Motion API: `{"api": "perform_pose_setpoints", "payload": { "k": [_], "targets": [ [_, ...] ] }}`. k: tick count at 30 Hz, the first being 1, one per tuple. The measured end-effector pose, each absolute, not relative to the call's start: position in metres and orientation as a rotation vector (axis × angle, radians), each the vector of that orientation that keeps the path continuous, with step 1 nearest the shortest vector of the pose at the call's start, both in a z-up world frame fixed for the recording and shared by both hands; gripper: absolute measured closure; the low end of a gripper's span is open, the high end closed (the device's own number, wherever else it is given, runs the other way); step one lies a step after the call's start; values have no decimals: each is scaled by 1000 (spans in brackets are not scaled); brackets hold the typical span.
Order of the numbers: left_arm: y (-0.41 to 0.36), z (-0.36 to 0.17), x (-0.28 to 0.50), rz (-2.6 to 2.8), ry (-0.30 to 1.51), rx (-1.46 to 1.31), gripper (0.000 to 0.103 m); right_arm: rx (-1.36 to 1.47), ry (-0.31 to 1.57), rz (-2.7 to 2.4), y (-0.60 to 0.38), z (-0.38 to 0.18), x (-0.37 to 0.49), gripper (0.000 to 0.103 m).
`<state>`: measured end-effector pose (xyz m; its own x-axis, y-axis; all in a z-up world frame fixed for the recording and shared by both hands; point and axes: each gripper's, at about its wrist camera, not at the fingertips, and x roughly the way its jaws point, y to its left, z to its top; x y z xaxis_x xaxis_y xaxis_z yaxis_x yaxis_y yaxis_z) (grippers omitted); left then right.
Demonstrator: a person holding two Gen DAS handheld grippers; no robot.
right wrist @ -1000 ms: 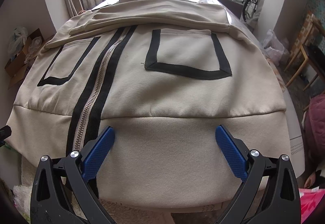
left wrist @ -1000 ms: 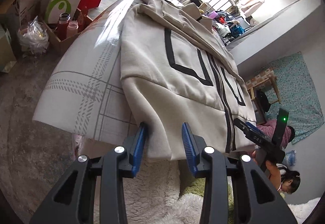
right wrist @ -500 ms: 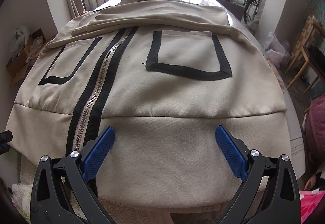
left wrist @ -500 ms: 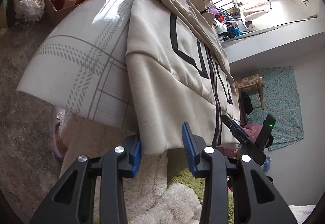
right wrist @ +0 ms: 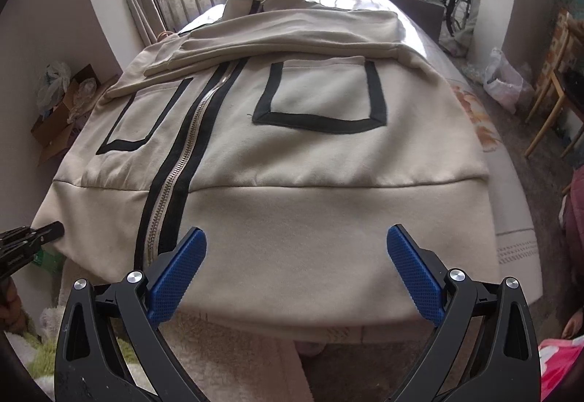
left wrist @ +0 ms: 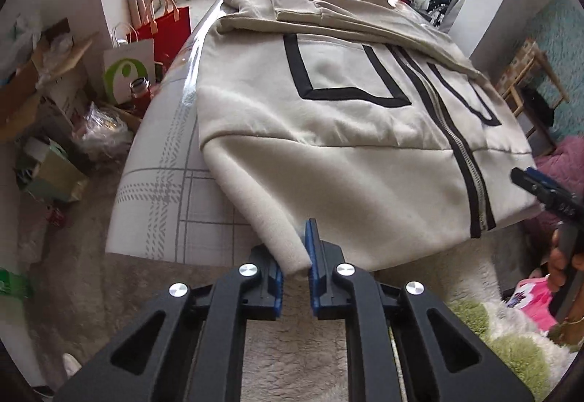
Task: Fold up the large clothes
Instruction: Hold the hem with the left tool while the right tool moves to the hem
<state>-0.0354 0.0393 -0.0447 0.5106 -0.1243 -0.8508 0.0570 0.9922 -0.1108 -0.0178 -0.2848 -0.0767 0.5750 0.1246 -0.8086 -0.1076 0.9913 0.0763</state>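
A beige zip-up jacket (left wrist: 328,132) with black trim lies face up on the bed, sleeves folded across its chest. My left gripper (left wrist: 295,256) is at the hem's left corner. Its jaws are closing, and the blue pads (left wrist: 312,245) pinch that corner of thick fabric. In the right wrist view the jacket (right wrist: 292,165) fills the frame. My right gripper (right wrist: 296,233) stands wide open just above the hem, right of the zipper (right wrist: 175,179), with its fingers apart from the cloth. Each view catches the other gripper at its edge: the right gripper (left wrist: 540,186) and the left gripper (right wrist: 33,238).
The white patterned bed cover (left wrist: 164,190) shows left of the jacket. Paper bags (left wrist: 146,44), boxes and bottles crowd the floor on the left. A fluffy rug (left wrist: 273,347) lies below the bed end. A wooden chair (right wrist: 558,99) stands at the right, and a railing is behind.
My left gripper has rolled and swung to the hem's left corner, and its jaws have narrowed onto the fabric. The right gripper has stayed wide open and edged slightly along the hem.
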Motion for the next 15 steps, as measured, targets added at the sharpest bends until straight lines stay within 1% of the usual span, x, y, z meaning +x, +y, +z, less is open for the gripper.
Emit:
{"api": "perform_pose_setpoints", "payload": {
  "k": [3,9,11,15],
  "targets": [
    [35,-48,-34,-87,1030,-9,93,64,942,102,-313,-66,-39,9],
    [32,-49,-32,-79,1036,22,92,171,951,39,-353,-58,-68,19],
    [30,-50,-33,-74,1034,38,92,181,955,20,-358,-60,-69,24],
    [26,-49,-34,-70,1032,50,92,189,940,-9,-364,-60,-61,31]
  ]
}}
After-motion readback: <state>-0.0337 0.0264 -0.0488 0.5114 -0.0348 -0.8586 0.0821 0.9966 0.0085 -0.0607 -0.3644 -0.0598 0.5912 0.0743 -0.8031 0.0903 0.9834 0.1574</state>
